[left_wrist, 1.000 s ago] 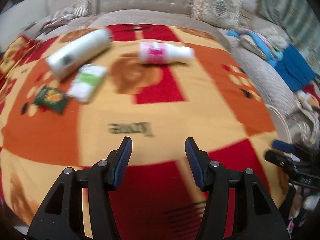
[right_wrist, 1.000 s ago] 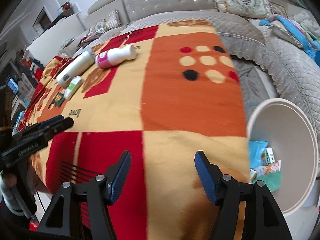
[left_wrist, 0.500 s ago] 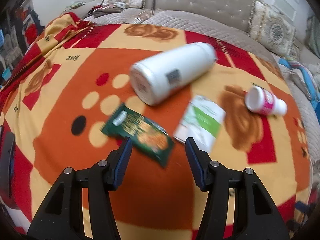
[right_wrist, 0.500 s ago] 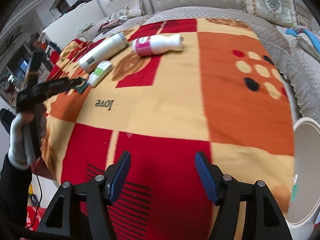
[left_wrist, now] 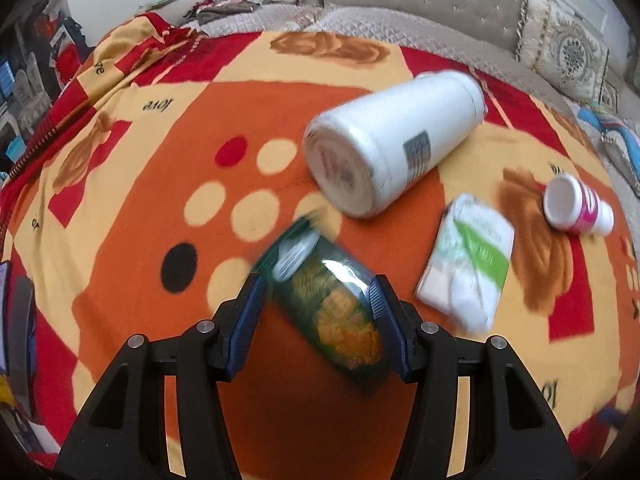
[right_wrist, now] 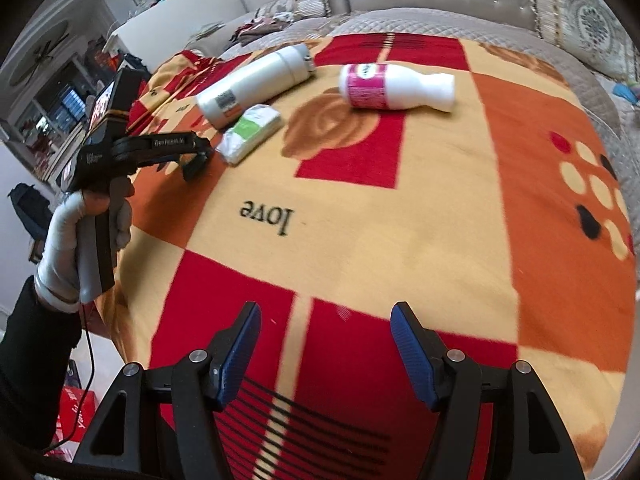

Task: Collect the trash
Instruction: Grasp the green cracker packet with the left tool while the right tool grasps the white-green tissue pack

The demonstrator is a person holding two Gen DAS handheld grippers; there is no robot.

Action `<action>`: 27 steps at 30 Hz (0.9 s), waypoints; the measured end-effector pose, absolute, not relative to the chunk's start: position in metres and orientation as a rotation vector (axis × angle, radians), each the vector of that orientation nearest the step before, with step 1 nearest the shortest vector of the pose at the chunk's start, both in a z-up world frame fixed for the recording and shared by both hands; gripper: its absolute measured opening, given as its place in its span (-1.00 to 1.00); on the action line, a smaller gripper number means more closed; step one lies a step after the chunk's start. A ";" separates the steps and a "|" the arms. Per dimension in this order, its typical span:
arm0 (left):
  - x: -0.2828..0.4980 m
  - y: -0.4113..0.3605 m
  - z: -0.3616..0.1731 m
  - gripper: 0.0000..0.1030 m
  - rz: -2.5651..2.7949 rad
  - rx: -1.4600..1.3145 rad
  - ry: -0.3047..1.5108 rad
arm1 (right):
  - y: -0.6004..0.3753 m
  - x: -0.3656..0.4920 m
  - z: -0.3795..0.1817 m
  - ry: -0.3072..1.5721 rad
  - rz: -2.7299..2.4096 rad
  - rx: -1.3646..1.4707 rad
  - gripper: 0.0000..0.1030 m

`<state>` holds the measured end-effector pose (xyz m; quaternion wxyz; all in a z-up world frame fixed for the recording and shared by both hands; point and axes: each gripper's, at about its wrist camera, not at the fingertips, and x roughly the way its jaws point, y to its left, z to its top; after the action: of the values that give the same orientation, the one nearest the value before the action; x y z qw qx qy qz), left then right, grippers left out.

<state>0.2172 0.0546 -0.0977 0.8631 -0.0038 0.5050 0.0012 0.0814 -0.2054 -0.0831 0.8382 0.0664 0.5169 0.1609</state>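
Bright, even daylight, soft shadows; fisheye bending with dark corners, motion blur on the green packet [left_wrist: 328,300].

Each hand-held gripper is black plastic with triangular cut-outs in its arms, silver screw heads at the joints and ribbed blue pads on the fingers: the left hand-held gripper [left_wrist: 317,300] and the right hand-held gripper [right_wrist: 326,328] look alike. At the left of the frame, the left hand [right_wrist: 66,240] wears a pale grey glove above a black sleeve; white lettering runs along the tool's body, and a thin black cable hangs below.
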 end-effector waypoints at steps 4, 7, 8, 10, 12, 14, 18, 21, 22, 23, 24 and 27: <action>0.205 0.066 -0.100 0.04 -0.007 0.017 1.099 | -0.193 0.098 -0.087 1.093 0.348 0.142 0.27; 0.197 0.078 -0.099 0.04 -0.006 0.015 1.104 | -0.183 0.114 -0.091 1.090 0.334 0.149 0.27; 0.195 0.082 -0.098 0.04 -0.005 0.004 1.104 | -0.179 0.120 -0.093 1.090 0.335 0.155 0.27; 0.190 0.087 -0.093 0.04 -0.023 -0.032 1.092 | -0.171 0.131 -0.093 1.089 0.342 0.173 0.27; 0.187 0.088 -0.088 0.04 -0.044 -0.049 1.078 | -0.161 0.145 -0.093 1.083 0.340 0.183 0.27; 0.186 0.086 -0.085 0.04 -0.065 -0.047 1.066 | -0.148 0.161 -0.093 1.087 0.339 0.197 0.27; 0.182 0.088 -0.084 0.04 -0.084 -0.047 1.068 | -0.125 0.192 -0.092 1.084 0.340 0.239 0.28; 0.179 0.096 -0.084 0.04 -0.080 -0.061 1.063 | -0.111 0.214 -0.091 1.078 0.309 0.265 0.28; 0.180 0.101 -0.083 0.04 -0.076 -0.082 1.062 | -0.105 0.222 -0.092 1.079 0.294 0.274 0.28; 0.180 0.104 -0.083 0.04 -0.071 -0.098 1.059 | -0.100 0.228 -0.093 1.081 0.283 0.280 0.29; 0.181 0.107 -0.082 0.04 -0.067 -0.110 1.057 | -0.097 0.234 -0.093 1.084 0.274 0.285 0.32; 0.185 0.113 -0.082 0.04 -0.055 -0.144 1.050 | -0.085 0.248 -0.097 1.089 0.245 0.296 0.37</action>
<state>0.1850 0.1131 -0.0816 0.8625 -0.0687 0.5006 -0.0261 0.2480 -0.0852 -0.0972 0.8380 0.1400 0.5146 0.1156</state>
